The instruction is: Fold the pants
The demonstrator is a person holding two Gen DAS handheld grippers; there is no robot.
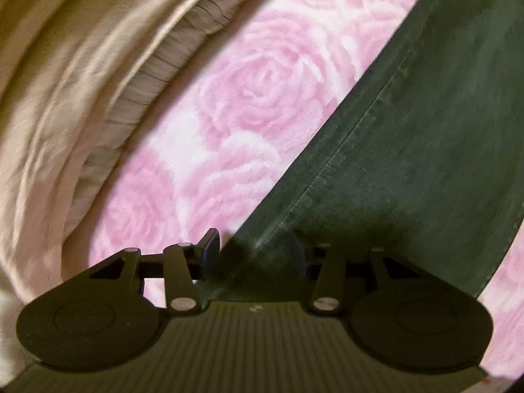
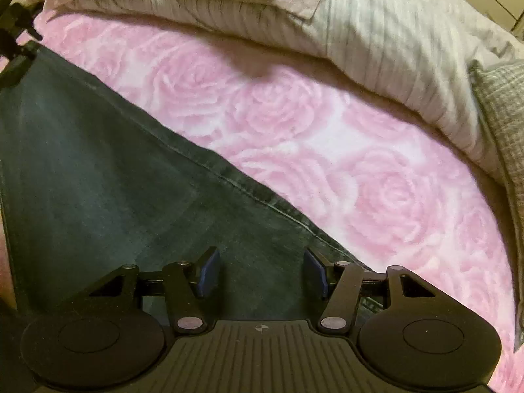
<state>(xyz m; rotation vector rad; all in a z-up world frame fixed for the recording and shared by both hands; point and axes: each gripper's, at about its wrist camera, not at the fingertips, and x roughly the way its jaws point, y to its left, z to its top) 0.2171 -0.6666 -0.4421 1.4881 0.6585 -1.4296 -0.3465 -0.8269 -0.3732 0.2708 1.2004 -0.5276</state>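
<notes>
1. Dark green-grey denim pants point(image 2: 98, 177) lie flat on the pink rose-pattern fleece blanket point(image 2: 327, 150) covering the bed.
2. Left gripper point(image 1: 257, 255): jaws wide apart, straddling a pants corner with seam, not clamped.
3. Right gripper point(image 2: 262, 271): jaws wide apart above the denim near its stitched edge, holding nothing.
4. Striped beige bedding point(image 2: 376, 39) is bunched along the bed's far edge.
</notes>
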